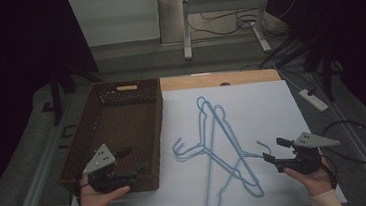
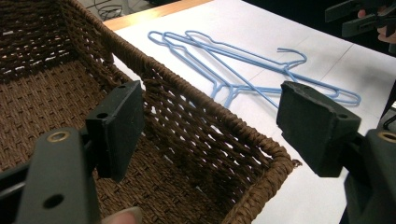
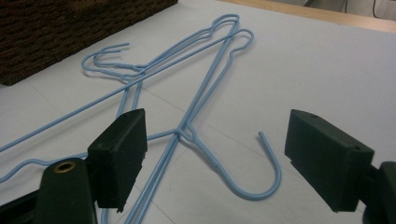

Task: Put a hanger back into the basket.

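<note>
Blue wire hangers [image 1: 206, 148] lie crossed in a loose pile on the white sheet [image 1: 266, 105], right of a brown wicker basket [image 1: 118, 128]. My left gripper [image 1: 135, 160] hovers over the basket's near right corner, open and holding nothing. In the left gripper view its jaws [image 2: 210, 116] straddle the basket rim [image 2: 205, 116], with the hangers [image 2: 229, 87] beyond. My right gripper [image 1: 274, 150] is open just right of the pile. In the right gripper view its jaws [image 3: 215, 149] stand on either side of one hanger's hook [image 3: 268, 184], not touching it.
The basket [image 3: 60, 28] looks empty inside. A wooden table edge [image 1: 194, 81] runs behind the sheet. A white power strip [image 1: 313, 99] and cables lie off the table's right side. Metal desk legs [image 1: 185, 27] stand farther back.
</note>
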`<action>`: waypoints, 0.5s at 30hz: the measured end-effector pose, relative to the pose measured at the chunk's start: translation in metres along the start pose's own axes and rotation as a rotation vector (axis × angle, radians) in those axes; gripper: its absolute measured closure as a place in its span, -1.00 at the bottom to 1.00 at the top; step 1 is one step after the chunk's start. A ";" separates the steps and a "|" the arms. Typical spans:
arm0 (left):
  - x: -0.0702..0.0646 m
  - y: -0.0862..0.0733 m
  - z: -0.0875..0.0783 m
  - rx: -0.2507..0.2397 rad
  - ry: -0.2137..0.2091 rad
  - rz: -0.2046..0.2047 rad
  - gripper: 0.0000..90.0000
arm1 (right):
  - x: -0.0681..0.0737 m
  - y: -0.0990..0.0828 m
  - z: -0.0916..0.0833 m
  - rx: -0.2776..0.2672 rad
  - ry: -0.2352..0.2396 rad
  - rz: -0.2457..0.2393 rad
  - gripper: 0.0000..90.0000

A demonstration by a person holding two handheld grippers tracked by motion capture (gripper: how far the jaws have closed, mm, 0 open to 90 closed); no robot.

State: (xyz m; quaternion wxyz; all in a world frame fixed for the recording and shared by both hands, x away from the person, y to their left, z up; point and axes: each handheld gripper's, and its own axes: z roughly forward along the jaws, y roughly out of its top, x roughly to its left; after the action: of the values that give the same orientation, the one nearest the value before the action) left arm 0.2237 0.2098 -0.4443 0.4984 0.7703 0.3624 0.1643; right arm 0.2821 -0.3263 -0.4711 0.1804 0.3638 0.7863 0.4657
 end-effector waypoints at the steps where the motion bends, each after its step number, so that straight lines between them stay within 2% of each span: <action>1: 0.000 0.000 0.000 0.001 0.001 0.000 -0.45 | 0.000 0.000 0.001 0.005 0.000 0.000 -0.52; 15: -0.001 0.004 0.000 -0.001 -0.001 0.005 -0.45 | -0.001 0.004 0.003 0.038 -0.002 -0.017 -0.51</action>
State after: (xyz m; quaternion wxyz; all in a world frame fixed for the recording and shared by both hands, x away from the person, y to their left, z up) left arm 0.2245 0.2083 -0.4409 0.4984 0.7710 0.3602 0.1653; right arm 0.2864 -0.3241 -0.4694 0.1782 0.3608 0.7979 0.4487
